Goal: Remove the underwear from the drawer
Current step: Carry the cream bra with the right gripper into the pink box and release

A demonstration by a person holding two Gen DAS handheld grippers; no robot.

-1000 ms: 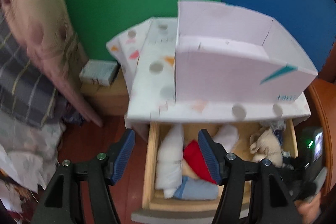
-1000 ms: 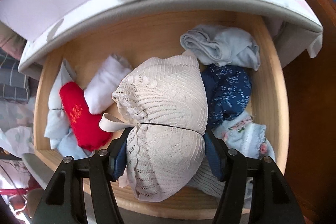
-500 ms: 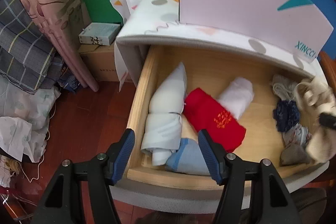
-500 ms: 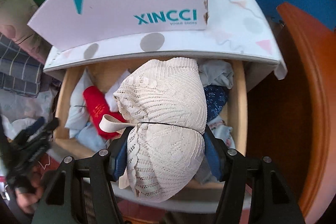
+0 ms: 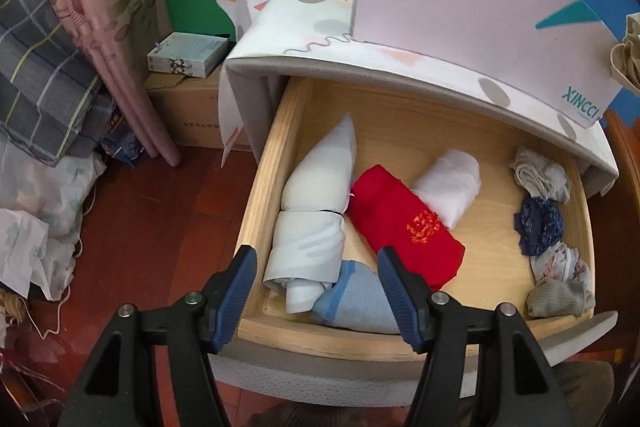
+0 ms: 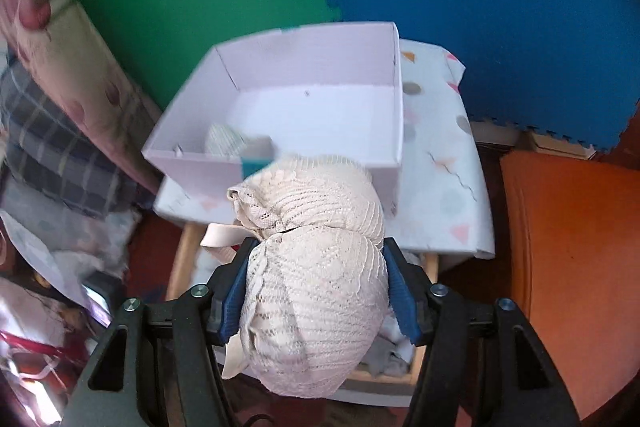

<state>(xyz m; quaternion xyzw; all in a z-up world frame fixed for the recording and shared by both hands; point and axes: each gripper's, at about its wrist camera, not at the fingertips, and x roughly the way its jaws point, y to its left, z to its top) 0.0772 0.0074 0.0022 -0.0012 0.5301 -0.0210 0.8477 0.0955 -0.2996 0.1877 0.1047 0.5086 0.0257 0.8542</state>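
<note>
The wooden drawer (image 5: pixel 264 195) is pulled open and holds several rolled garments: a pale blue-white roll (image 5: pixel 316 211), a red roll (image 5: pixel 404 223), a white roll (image 5: pixel 452 183), and small bundles along the right side (image 5: pixel 540 223). My left gripper (image 5: pixel 316 283) is open and empty above the drawer's front left corner. My right gripper (image 6: pixel 316 275) is shut on a cream lace bra (image 6: pixel 320 275), held high above the drawer, in front of the white cardboard box (image 6: pixel 388 107). The bra's edge shows at the right of the left wrist view (image 5: pixel 628 55).
The box stands on the cabinet top, covered by a patterned cloth (image 6: pixel 440 187), and holds a pale folded garment (image 6: pixel 228 141). Curtain and plaid fabric (image 5: pixel 60 39) hang at left, with cardboard boxes (image 5: pixel 188 107) and loose cloth on the red floor. An orange surface (image 6: pixel 568 267) lies to the right.
My right gripper has risen with the bra from inside the drawer to above the cabinet top, facing the box. My left gripper moved in over the drawer front and stays open.
</note>
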